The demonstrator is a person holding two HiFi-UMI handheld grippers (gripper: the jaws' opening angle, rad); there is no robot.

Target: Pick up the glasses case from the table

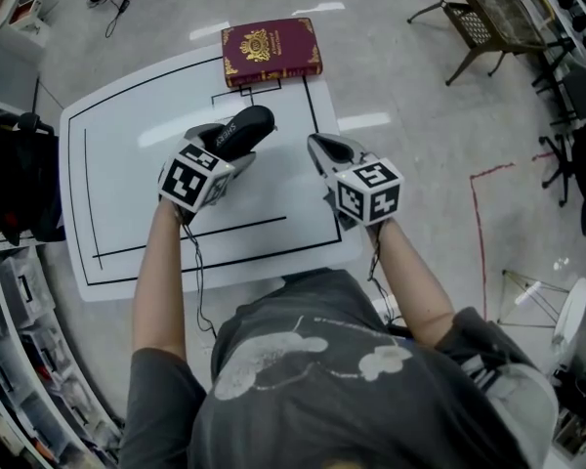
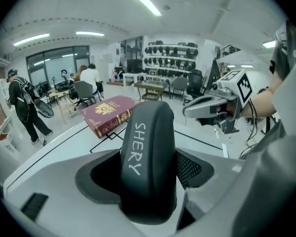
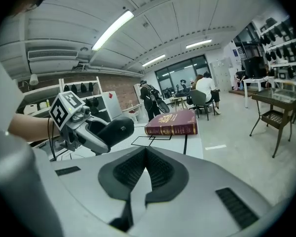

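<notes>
A black glasses case (image 1: 242, 131) with white lettering is lifted off the white table (image 1: 127, 164). My left gripper (image 1: 227, 152) is shut on its near end. In the left gripper view the case (image 2: 148, 147) stands lengthwise between the two dark pads and fills the gap. My right gripper (image 1: 322, 147) hovers to the right of the case, apart from it. Its pads meet at the tip with nothing between them (image 3: 144, 154). From the right gripper view the left gripper (image 3: 96, 137) shows at the left with the case (image 3: 113, 128) sticking out of it.
A thick maroon book (image 1: 271, 51) with gold print lies at the table's far edge, beyond both grippers. Black lines are drawn on the tabletop. A wicker-topped side table (image 1: 488, 13) stands on the floor at the far right; shelving lines the left side.
</notes>
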